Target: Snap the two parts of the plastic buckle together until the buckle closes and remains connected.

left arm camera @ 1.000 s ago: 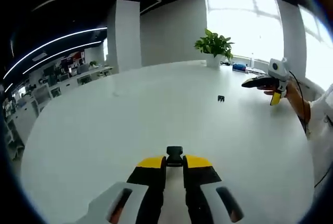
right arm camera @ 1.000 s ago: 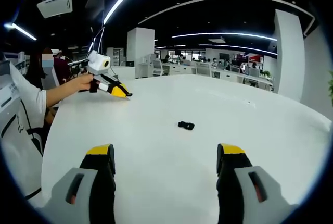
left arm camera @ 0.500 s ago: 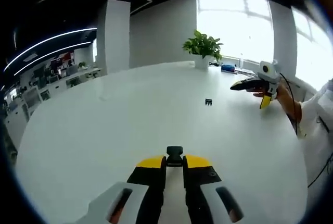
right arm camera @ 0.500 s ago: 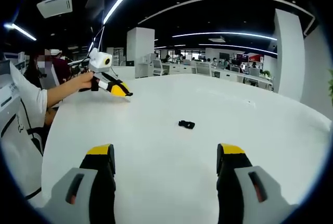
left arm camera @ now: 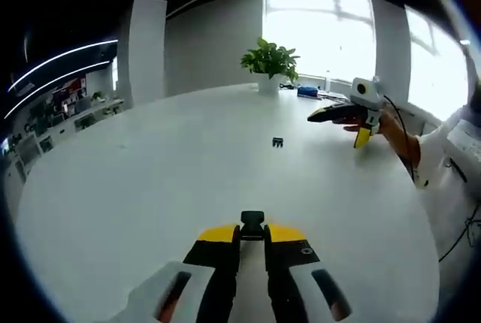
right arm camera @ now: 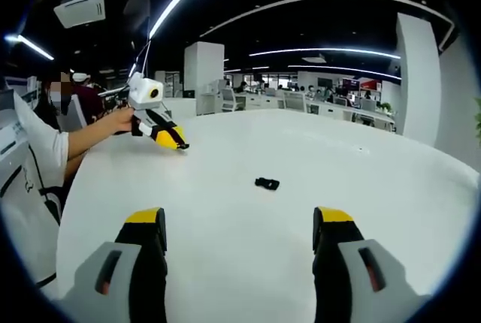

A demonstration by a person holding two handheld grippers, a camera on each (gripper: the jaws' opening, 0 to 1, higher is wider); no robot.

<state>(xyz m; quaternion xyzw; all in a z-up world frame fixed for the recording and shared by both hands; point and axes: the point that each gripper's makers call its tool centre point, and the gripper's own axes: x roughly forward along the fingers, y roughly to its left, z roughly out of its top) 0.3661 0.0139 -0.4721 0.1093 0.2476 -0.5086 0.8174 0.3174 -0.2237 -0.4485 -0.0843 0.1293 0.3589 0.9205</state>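
My left gripper [left arm camera: 252, 242] pinches one buckle part [left arm camera: 252, 224]; my right gripper [right arm camera: 239, 227] is spread wide, empty. The other buckle part [right arm camera: 266, 183] lies on the white table [right arm camera: 376, 188] at twelve o'clock. I should descend straight, closing squarely across it

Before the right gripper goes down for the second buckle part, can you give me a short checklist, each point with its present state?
1. Left gripper shut on first buckle part: ok.
2. Second buckle part lies free on the white table: ok.
3. Right gripper open and holding nothing: ok.
4. Second part lies ahead, between the right jaws' lines: ok.
5. Which way its mating end faces: cannot tell, too small.
6. Parts snapped together: not ok, they lie apart.
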